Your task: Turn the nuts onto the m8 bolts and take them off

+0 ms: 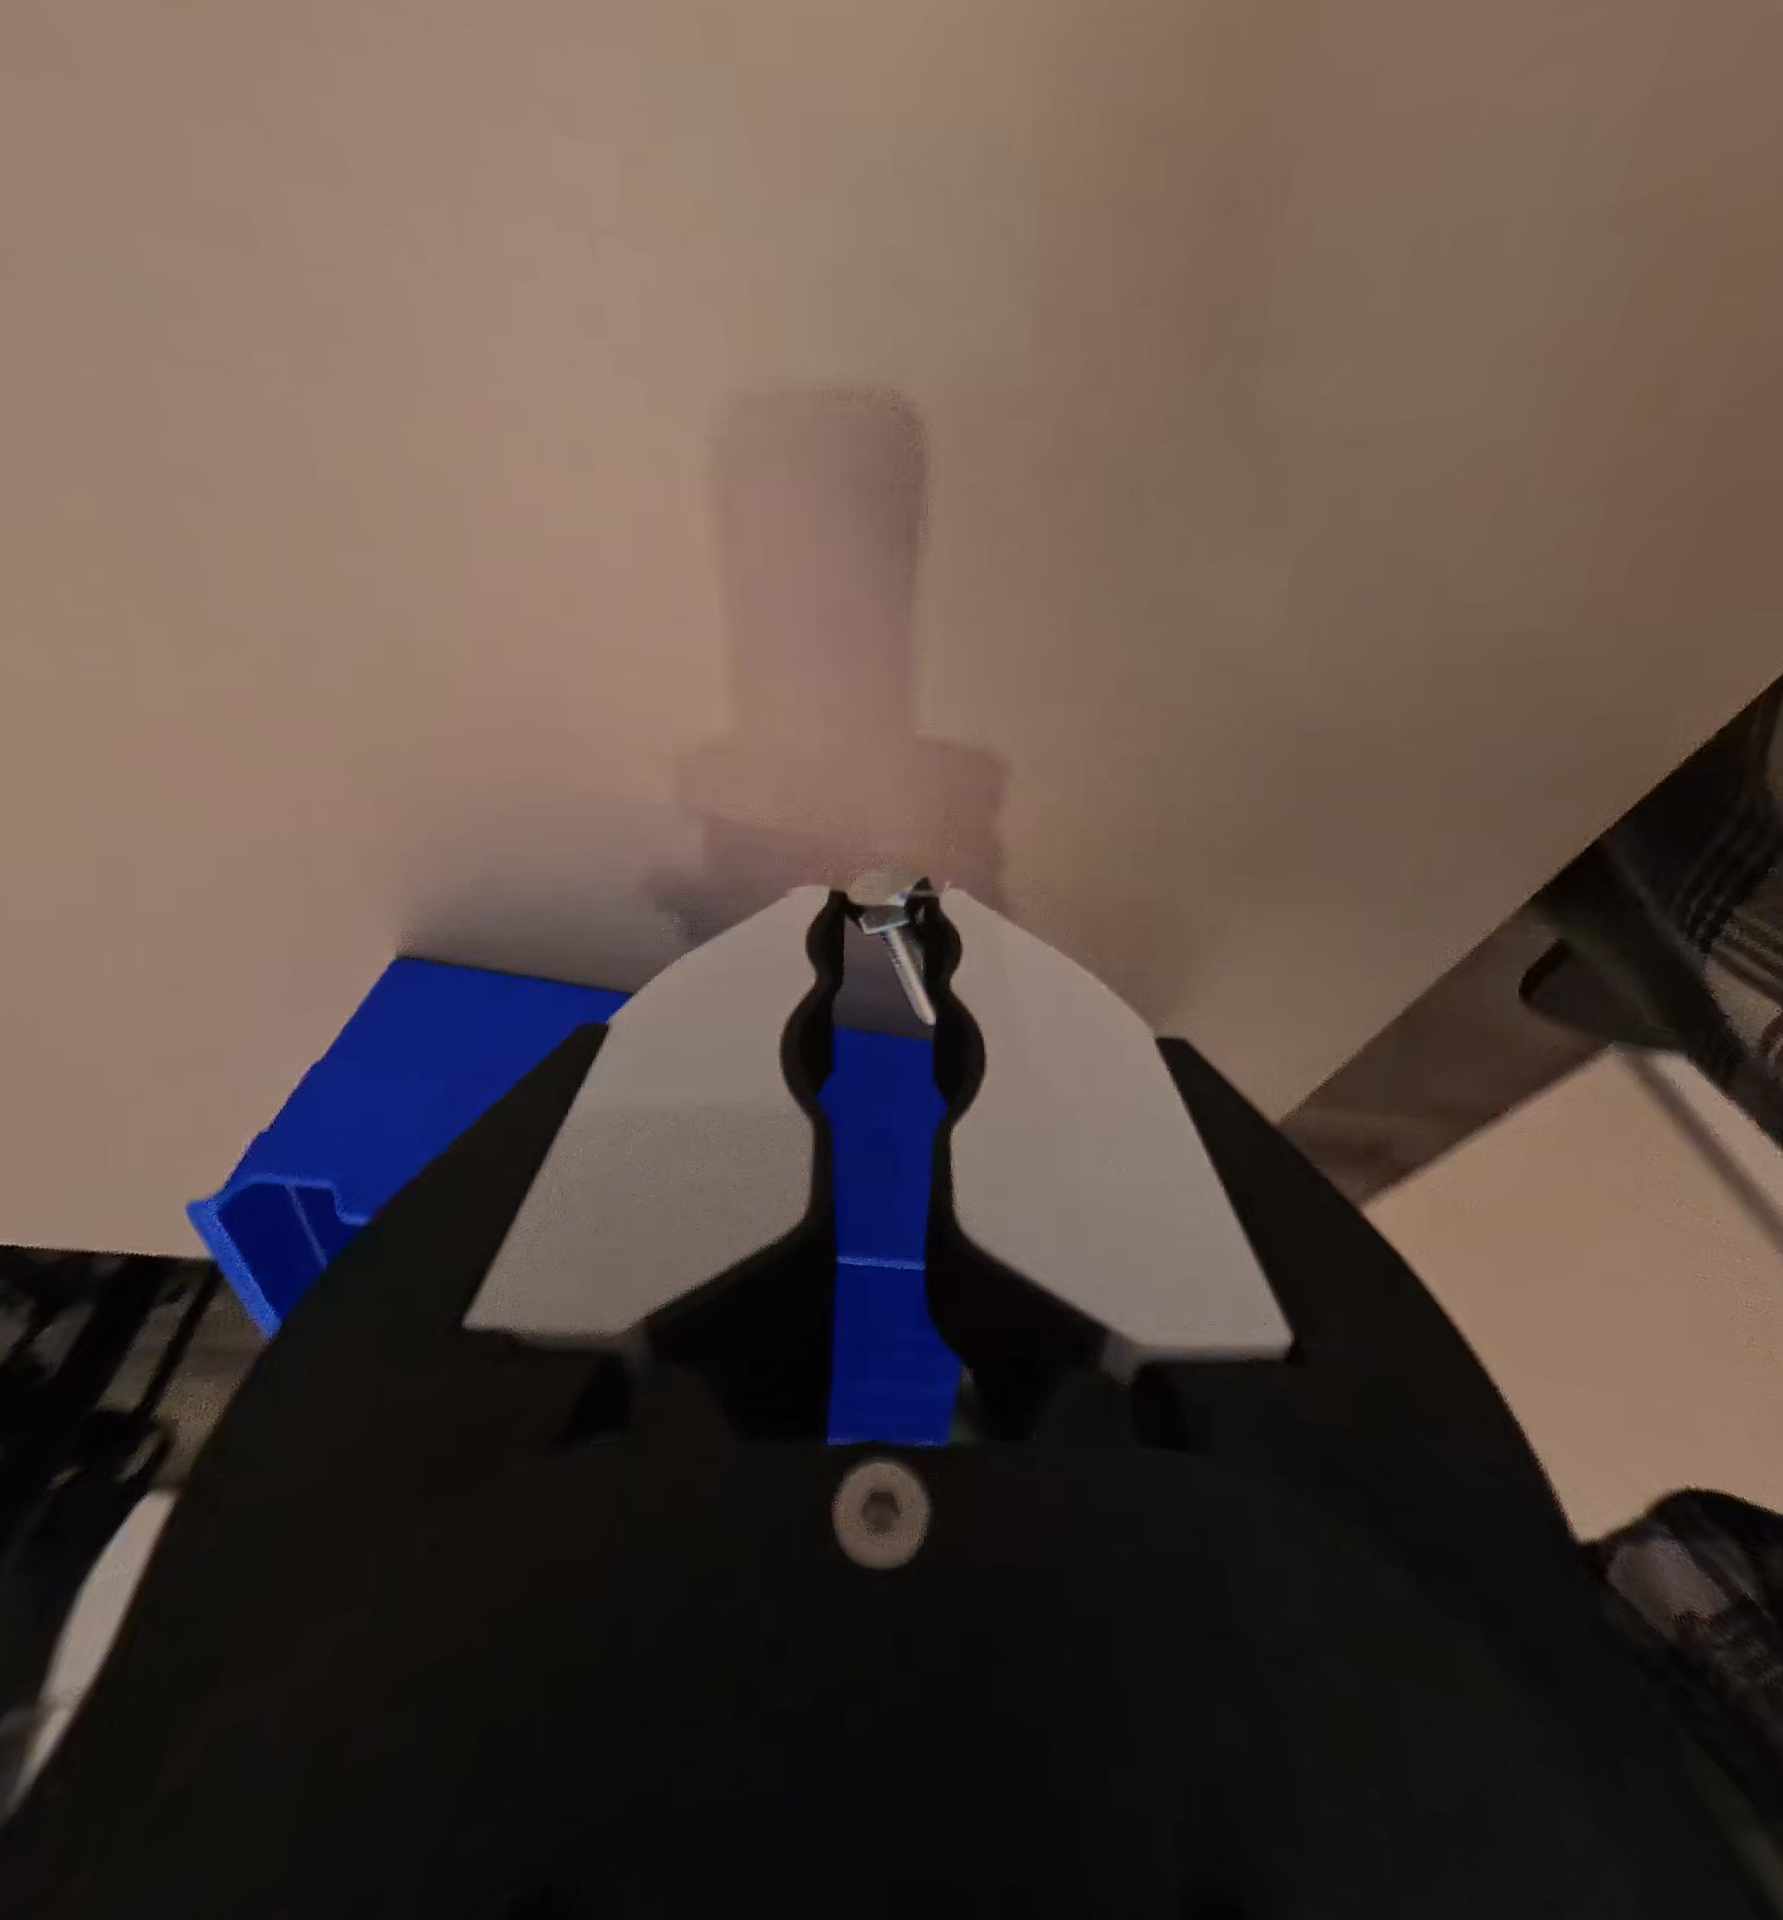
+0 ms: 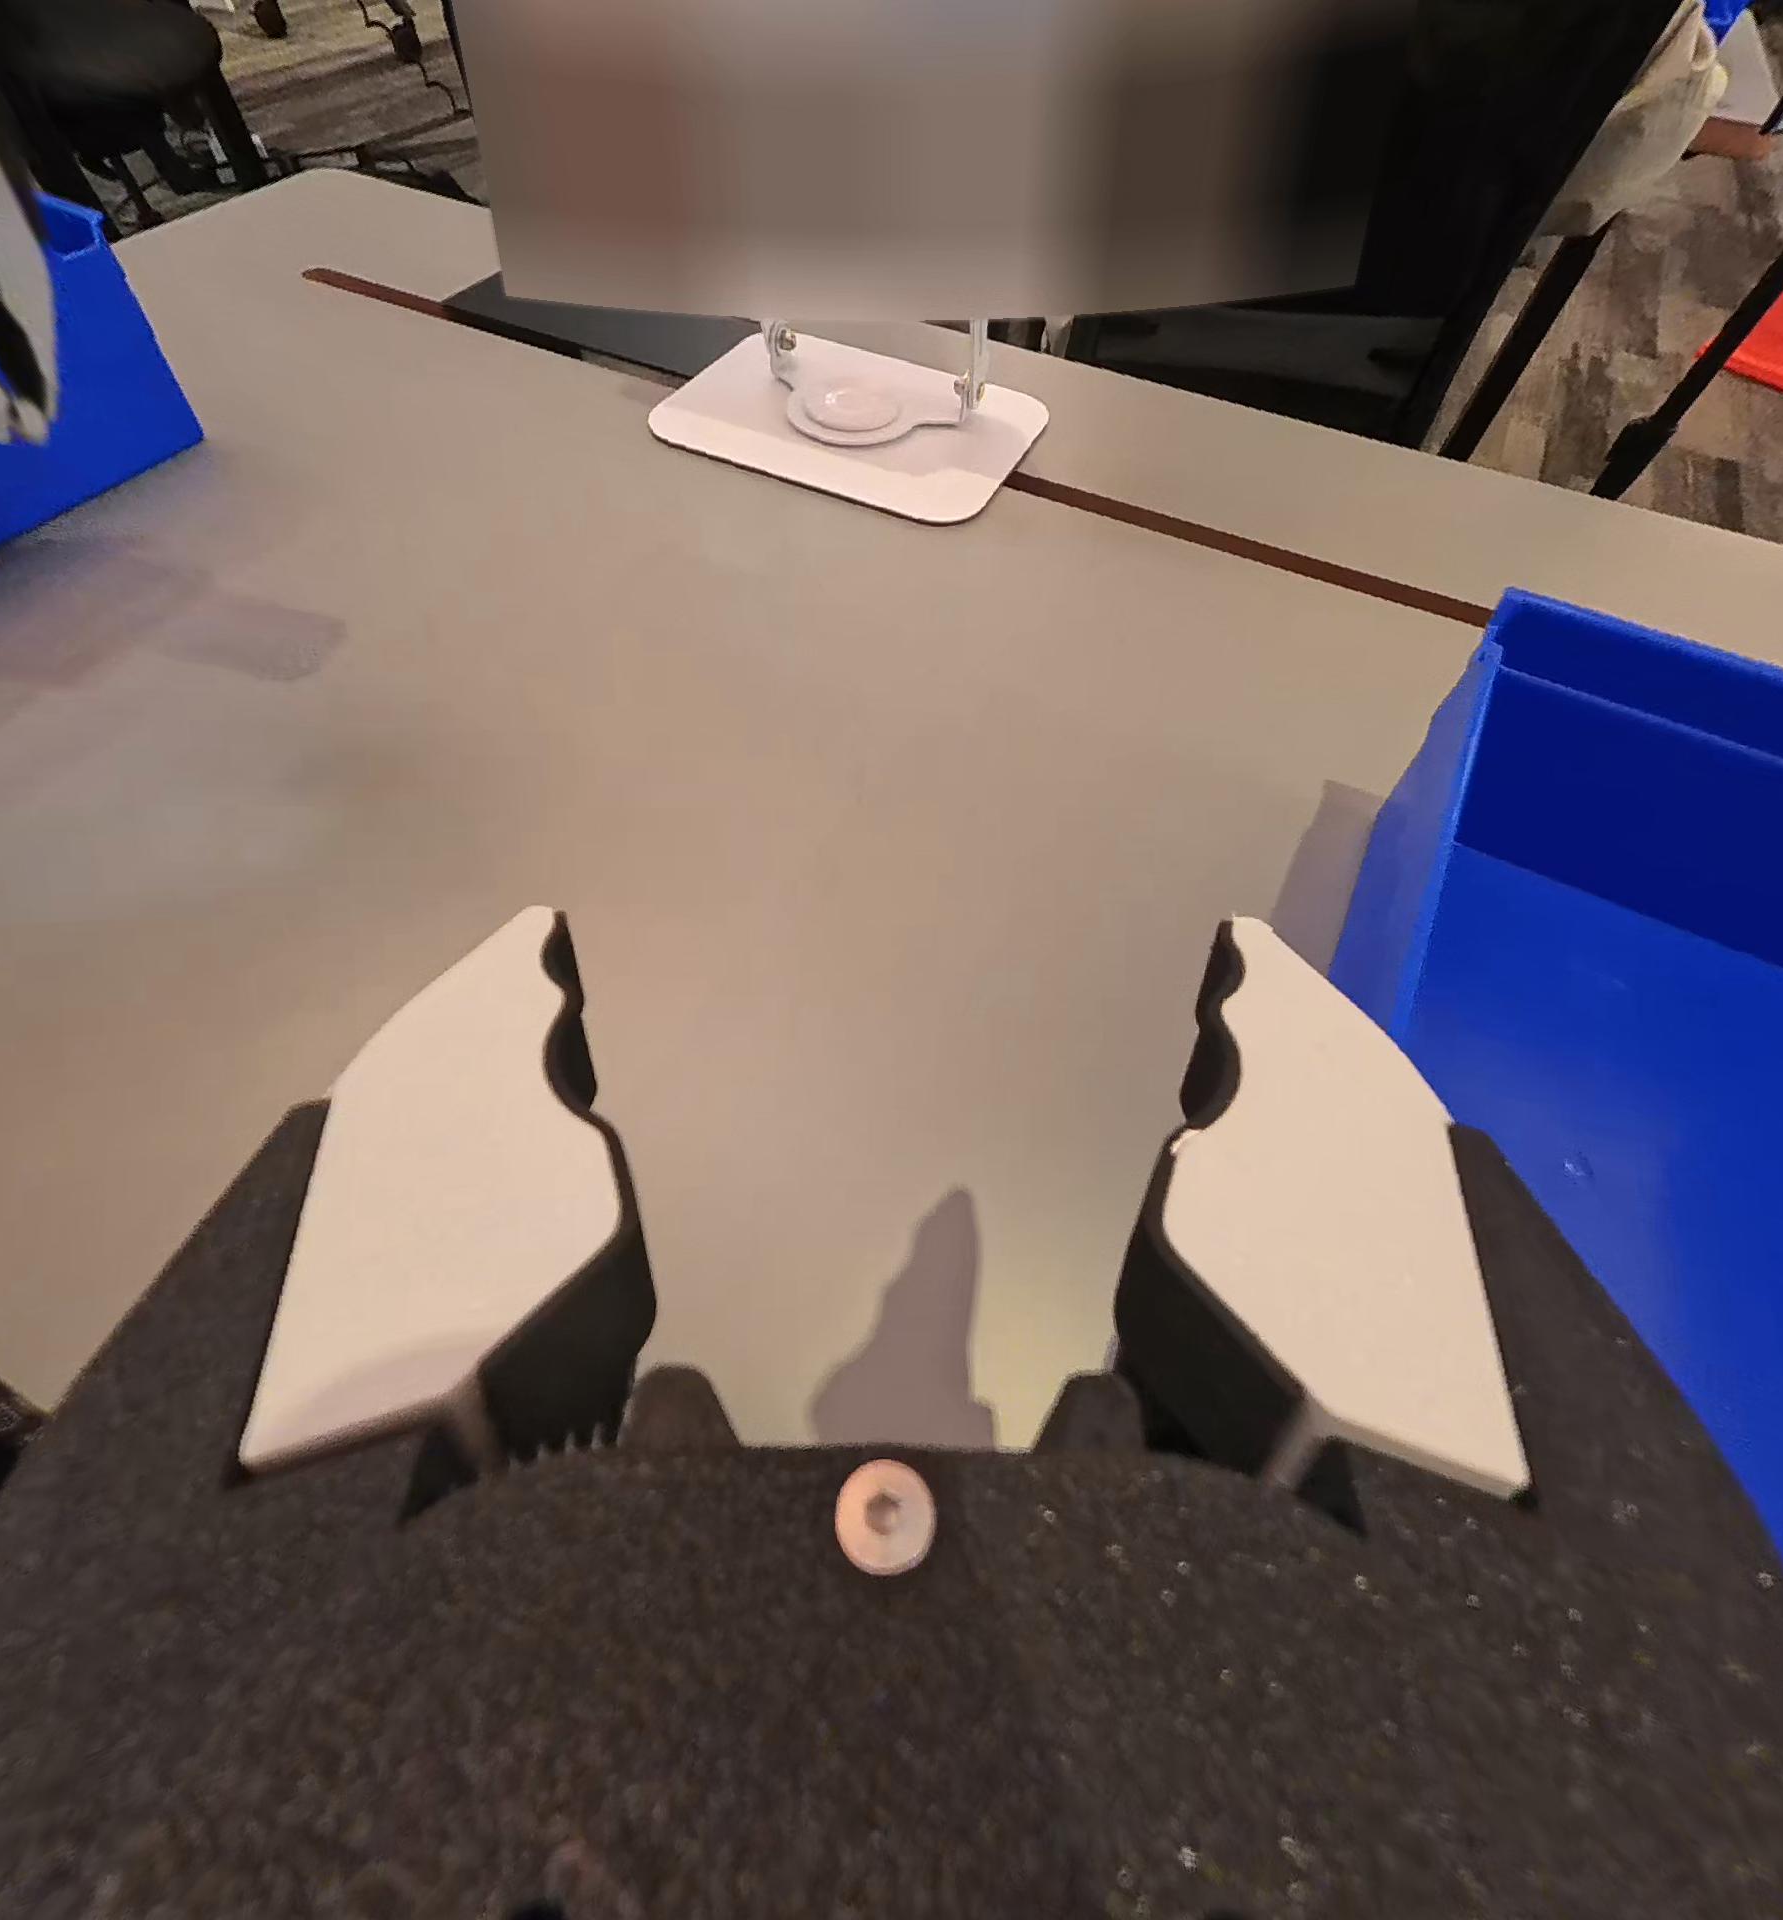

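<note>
Currently left gripper is clenched on a small silver threaded bolt; right gripper gapes bare over the grey table, so fetching a nut likely comes next.

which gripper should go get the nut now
Right, probably. The right gripper is wide open with nothing between its fingers and sits beside a blue bin, while the left gripper is already closed on a bolt.
</note>
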